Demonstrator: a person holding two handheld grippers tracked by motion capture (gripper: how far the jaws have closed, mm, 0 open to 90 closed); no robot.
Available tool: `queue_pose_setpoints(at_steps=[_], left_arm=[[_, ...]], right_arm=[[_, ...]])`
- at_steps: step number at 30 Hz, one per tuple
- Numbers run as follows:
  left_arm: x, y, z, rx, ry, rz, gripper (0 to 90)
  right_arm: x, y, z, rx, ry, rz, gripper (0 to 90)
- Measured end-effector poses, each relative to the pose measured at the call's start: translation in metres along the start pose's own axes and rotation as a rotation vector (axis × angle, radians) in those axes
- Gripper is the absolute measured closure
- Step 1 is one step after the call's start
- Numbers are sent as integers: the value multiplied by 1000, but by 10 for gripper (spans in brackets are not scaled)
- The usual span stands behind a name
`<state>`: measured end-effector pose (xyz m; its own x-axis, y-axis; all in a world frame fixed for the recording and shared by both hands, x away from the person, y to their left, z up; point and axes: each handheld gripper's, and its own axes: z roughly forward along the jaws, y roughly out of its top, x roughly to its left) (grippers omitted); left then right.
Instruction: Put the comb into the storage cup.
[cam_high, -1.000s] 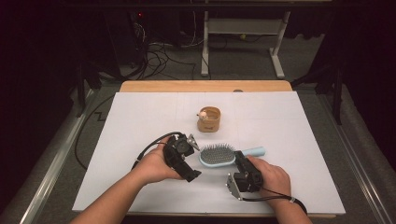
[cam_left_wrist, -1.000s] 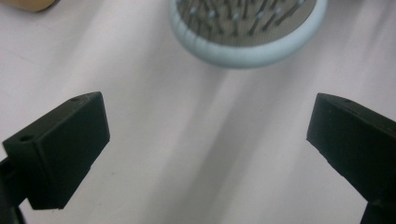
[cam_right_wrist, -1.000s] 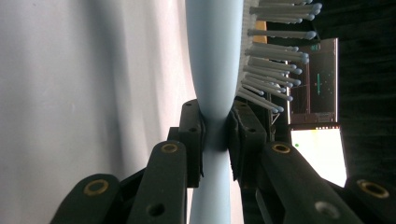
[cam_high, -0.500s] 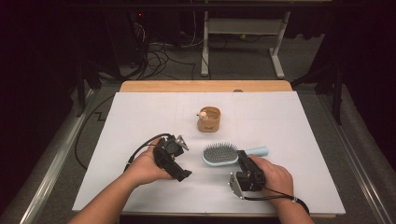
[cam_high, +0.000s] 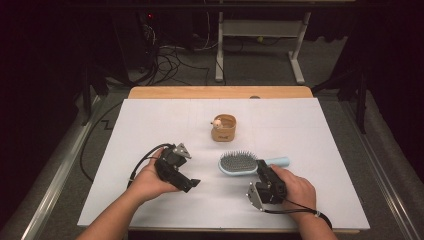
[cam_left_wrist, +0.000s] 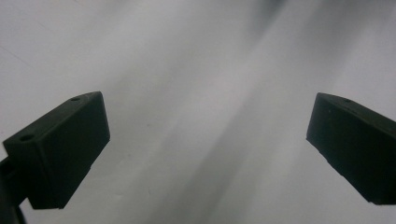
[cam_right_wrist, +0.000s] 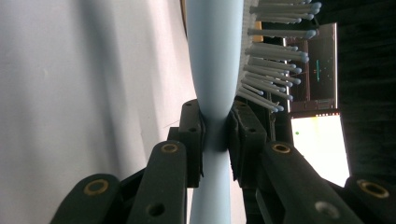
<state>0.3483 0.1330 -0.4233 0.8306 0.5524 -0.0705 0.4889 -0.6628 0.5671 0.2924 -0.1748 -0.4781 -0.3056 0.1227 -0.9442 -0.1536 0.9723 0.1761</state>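
The hairbrush (cam_high: 250, 163) is clamped at its neck by the right gripper (cam_right_wrist: 215, 135). The left gripper (cam_left_wrist: 205, 154) is held wide open and empty. Moving it, perhaps toward the cup (cam_high: 223, 128), is left undone.

Your table (cam_high: 150, 130), w/ white sheet over most of it and a wood strip bare along the far edge: small wooden cup (cam_high: 223, 128) stands at centre-far, light-blue hairbrush (cam_high: 240, 163) lies bristles-up just nearer, slightly right, handle pointing right.

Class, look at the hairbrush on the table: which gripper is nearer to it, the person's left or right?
Right. The right gripper is clamped on the hairbrush at its neck; the left gripper is open, apart from the brush, on its left.
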Motion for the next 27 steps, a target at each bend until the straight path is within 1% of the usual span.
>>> queue_pose_setpoints(at_steps=[3, 4, 5, 7, 9, 11, 12, 14, 16, 18, 20, 23, 25, 27], left_arm=[[3, -6, -2, -59, 15, -23, 0], [4, -9, -2, -76, 15, -34, 0], [5, -12, -3, -104, 7, -51, 0], [6, -16, -2, -143, 2, -69, 0], [7, -21, -1, -178, 3, -78, 0], [7, -27, 0, -221, 3, -97, 2], [7, -29, 1, -230, 5, -99, 5], [8, -33, 2, -259, 0, -112, 6], [9, -37, 3, -287, 4, -122, 9], [10, -41, 3, -312, 13, -114, 10], [10, -44, 3, -358, 17, -107, 10], [11, -50, 2, -404, 20, -112, 14], [12, -52, 1, -416, 23, -115, 14], [13, -55, -2, -446, 37, -115, 22]], right_arm=[[-2, -1, -1, 1, -2, 18, 780], [-3, -1, -1, 2, -4, 25, 780], [-4, -2, -2, 0, -4, 37, 780], [-6, -3, -2, -4, -4, 60, 780], [-8, -4, -3, -8, -5, 86, 780], [-10, -4, -5, -8, -6, 101, 780], [-11, -5, -5, -10, -9, 113, 781], [-12, -5, -6, -12, -7, 131, 780], [-14, -6, -7, -17, -6, 153, 780], [-16, -6, -7, -20, -1, 176, 780], [-17, -7, -7, -25, 4, 192, 780], [-18, -7, -8, -29, 4, 213, 780], [-19, -8, -8, -33, 9, 237, 780], [-20, -9, -8, -35, 9, 258, 780]])
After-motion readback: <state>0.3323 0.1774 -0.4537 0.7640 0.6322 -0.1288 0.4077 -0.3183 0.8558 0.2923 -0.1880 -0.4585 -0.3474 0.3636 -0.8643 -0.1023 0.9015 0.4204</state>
